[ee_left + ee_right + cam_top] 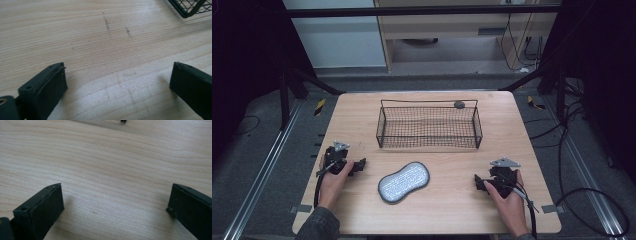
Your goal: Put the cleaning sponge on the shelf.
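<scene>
While both sets of jaws are standing wide apart and holding nothing, the left gripper (360, 164) and right gripper (477, 182) are resting on the pale wooden desk (452, 210) at lower left and lower right. Between them, lower centre, a grey-rimmed, white-textured peanut-shaped pad (404, 181) is lying flat. Being so flat, it is likely risking slipping from any shallow pinch. Behind it, a black wire-mesh basket (429, 127) is sitting at centre frame.

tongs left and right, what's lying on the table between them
In the high view, a grey peanut-shaped pad lies on the wooden table between the left tongs and right tongs, touching neither.
</scene>
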The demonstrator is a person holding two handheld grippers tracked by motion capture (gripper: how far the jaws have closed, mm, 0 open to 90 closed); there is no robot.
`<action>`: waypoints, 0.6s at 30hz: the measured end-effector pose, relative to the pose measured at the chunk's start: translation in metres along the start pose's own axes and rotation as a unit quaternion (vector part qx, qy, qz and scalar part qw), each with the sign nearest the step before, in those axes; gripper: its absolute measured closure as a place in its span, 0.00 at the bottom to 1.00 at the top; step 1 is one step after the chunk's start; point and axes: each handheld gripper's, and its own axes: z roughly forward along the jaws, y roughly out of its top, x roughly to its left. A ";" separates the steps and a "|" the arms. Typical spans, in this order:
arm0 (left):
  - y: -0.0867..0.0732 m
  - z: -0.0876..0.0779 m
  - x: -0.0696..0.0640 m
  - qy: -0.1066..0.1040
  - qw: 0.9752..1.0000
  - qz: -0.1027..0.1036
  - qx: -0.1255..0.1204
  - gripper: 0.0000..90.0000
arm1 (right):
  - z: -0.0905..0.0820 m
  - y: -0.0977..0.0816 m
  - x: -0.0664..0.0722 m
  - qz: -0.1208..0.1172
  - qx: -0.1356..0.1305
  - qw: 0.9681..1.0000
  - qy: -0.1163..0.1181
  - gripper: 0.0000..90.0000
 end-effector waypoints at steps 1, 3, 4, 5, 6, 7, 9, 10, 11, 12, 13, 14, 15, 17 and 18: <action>0.000 0.000 -0.002 -0.002 1.000 0.004 -0.003 0.05 | 0.000 0.000 0.000 -0.001 0.000 1.000 -0.001 0.00; 0.003 -0.003 -0.007 -0.007 1.000 0.018 -0.004 0.04 | 0.000 -0.001 0.000 -0.003 -0.001 1.000 0.000 0.00; 0.005 -0.006 -0.010 -0.008 1.000 0.028 -0.006 0.04 | -0.001 -0.001 0.001 -0.001 0.000 1.000 0.001 0.00; 0.005 -0.006 -0.010 -0.008 1.000 0.028 -0.006 0.04 | -0.001 -0.001 0.001 -0.001 0.000 1.000 0.001 0.00; 0.010 -0.011 -0.018 -0.015 0.999 0.043 -0.011 0.04 | -0.001 -0.001 0.001 -0.004 0.000 1.000 0.003 0.00; 0.012 -0.014 -0.023 -0.020 0.999 0.049 -0.012 0.04 | -0.002 -0.002 0.001 -0.004 0.000 1.000 0.004 0.00; 0.016 -0.020 -0.035 -0.033 0.998 0.059 -0.014 0.04 | -0.002 -0.003 0.001 -0.008 0.000 1.000 0.008 0.00; 0.016 -0.020 -0.035 -0.033 0.998 0.059 -0.014 0.04 | -0.003 -0.003 0.001 -0.008 0.000 1.000 0.009 0.00; 0.021 -0.026 -0.049 -0.048 0.996 0.079 -0.013 0.04 | -0.002 -0.003 0.001 -0.011 -0.001 1.000 0.008 0.00; 0.021 -0.026 -0.049 -0.048 0.996 0.079 -0.013 0.05 | -0.002 -0.003 0.001 -0.011 -0.001 1.000 0.008 0.00; 0.025 -0.031 -0.064 -0.062 0.993 0.103 -0.013 0.05 | -0.002 -0.003 0.000 -0.011 -0.001 1.000 0.009 0.00; 0.025 -0.031 -0.064 -0.062 0.993 0.103 -0.013 0.05 | -0.002 -0.003 0.000 -0.011 -0.001 1.000 0.009 0.00; 0.028 -0.034 -0.074 -0.067 0.991 0.120 -0.006 0.05 | -0.003 -0.003 0.000 -0.012 -0.001 1.000 0.009 0.00; 0.030 -0.039 -0.095 -0.090 0.985 0.146 0.006 0.05 | -0.003 -0.003 0.000 -0.014 0.000 1.000 0.015 0.00; 0.030 -0.040 -0.100 -0.098 0.984 0.146 0.007 0.05 | -0.003 -0.003 -0.001 -0.014 0.000 1.000 0.015 0.00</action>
